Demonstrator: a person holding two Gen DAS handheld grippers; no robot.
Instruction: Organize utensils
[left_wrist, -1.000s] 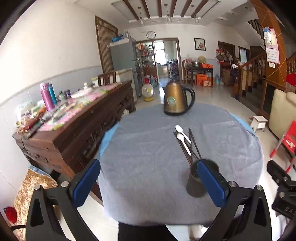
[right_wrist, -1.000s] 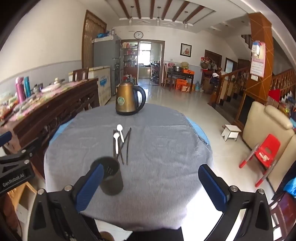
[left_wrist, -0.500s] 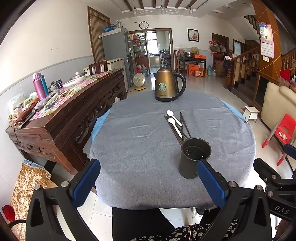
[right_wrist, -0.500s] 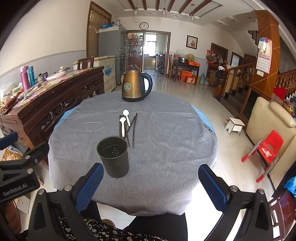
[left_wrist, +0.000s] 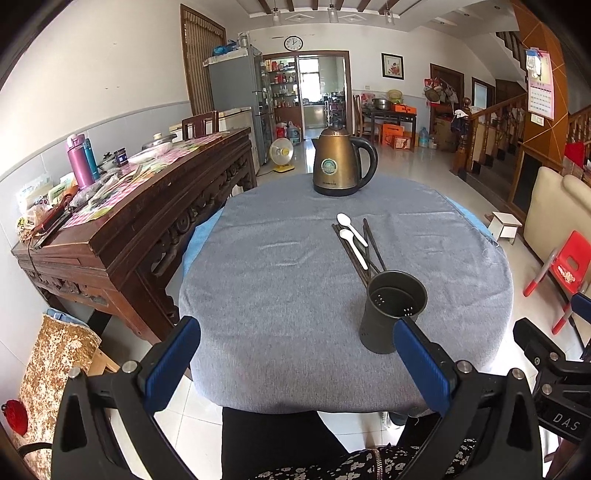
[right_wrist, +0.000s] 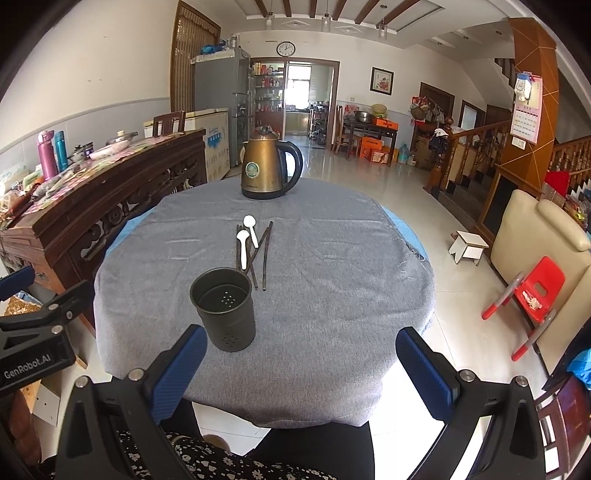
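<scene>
A dark perforated utensil cup (left_wrist: 394, 310) stands upright and empty near the front of the round table (left_wrist: 280, 280); it also shows in the right wrist view (right_wrist: 225, 308). Behind it lie two white spoons (left_wrist: 352, 236) (right_wrist: 246, 236) on several dark chopsticks (left_wrist: 373, 251) (right_wrist: 263, 254). My left gripper (left_wrist: 295, 358) is open and empty at the table's near edge, left of the cup. My right gripper (right_wrist: 301, 369) is open and empty at the near edge, right of the cup.
A brass kettle (left_wrist: 340, 166) stands at the far side of the table. A cluttered wooden sideboard (left_wrist: 122, 206) runs along the left. A red child's chair (right_wrist: 535, 291), a cream sofa (right_wrist: 546, 229) and a small stool (right_wrist: 467, 245) are on the right.
Both grippers have pulled back and risen from the table; the cup and utensils now appear farther away. Nothing on the table has moved.
</scene>
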